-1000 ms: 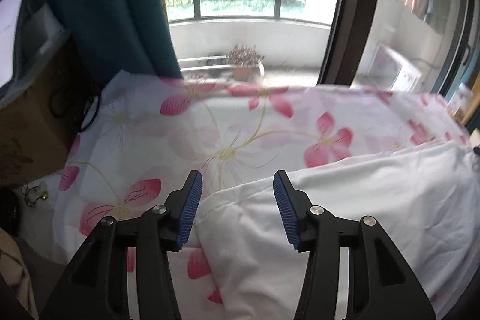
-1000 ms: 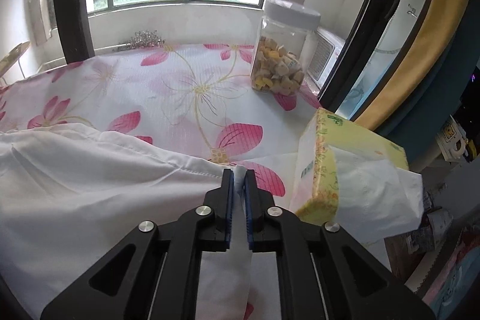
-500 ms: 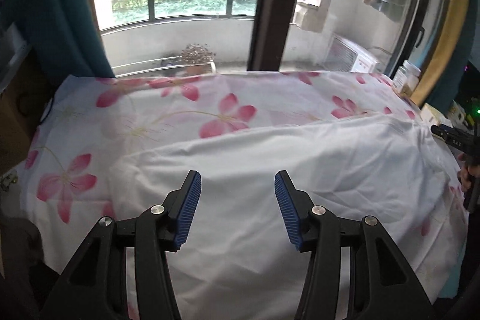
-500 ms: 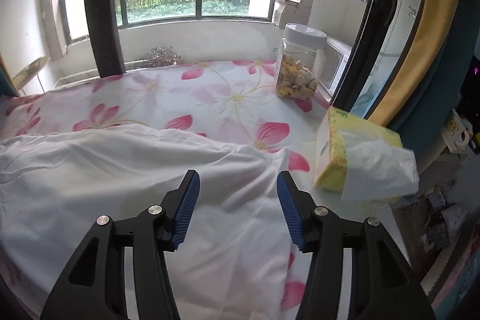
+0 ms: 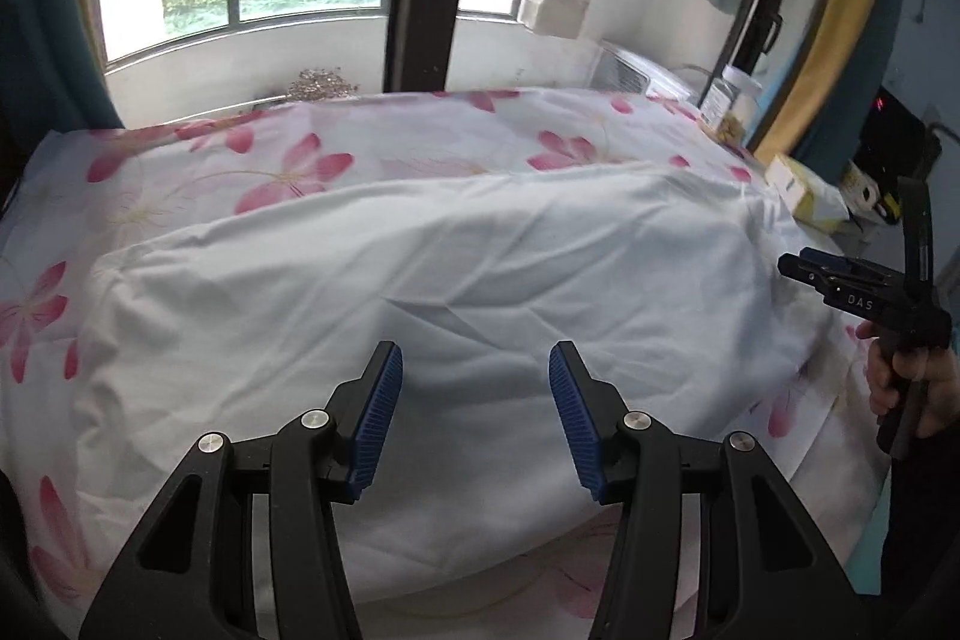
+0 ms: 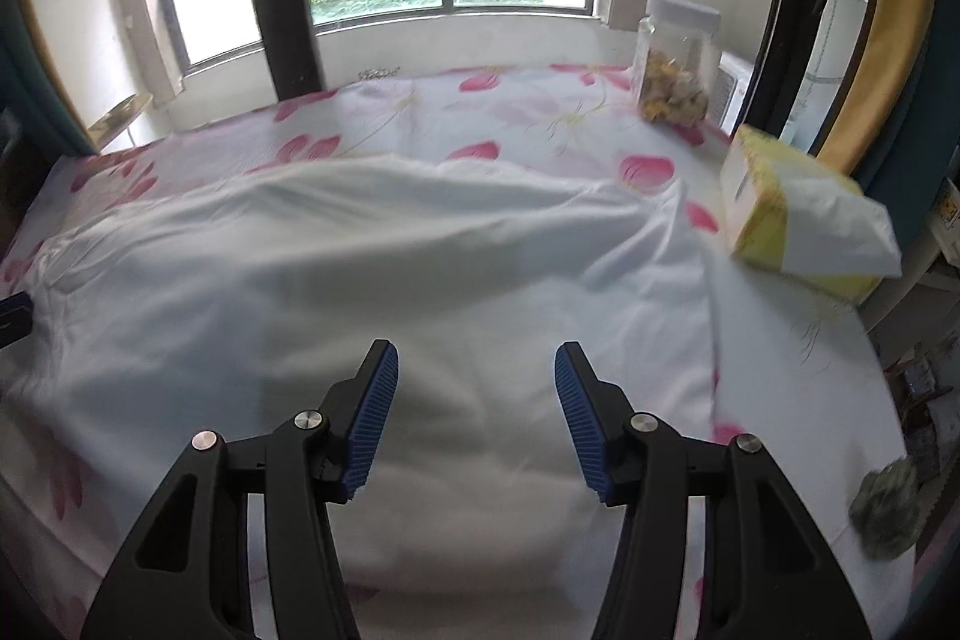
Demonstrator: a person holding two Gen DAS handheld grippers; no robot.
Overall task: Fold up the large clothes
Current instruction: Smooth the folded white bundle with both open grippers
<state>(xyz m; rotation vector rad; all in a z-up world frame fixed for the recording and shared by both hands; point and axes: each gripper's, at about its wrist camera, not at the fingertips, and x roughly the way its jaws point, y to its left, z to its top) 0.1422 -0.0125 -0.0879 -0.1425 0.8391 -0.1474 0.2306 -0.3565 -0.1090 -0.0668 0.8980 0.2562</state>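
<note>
a white garment lies spread across the table, on top of a floral tablecloth printed with pink blossoms. it is rumpled, with soft creases running through its middle, and it covers most of the surface. the left gripper hangs above the near part of the cloth with its blue-padded fingers spread wide, gripping nothing. the right gripper does the same, splayed apart over the white fabric and empty. at the table's right side a yellow tissue box sits just beside the garment's edge, and a clear jar with a white lid stands farther back near the window.
</note>
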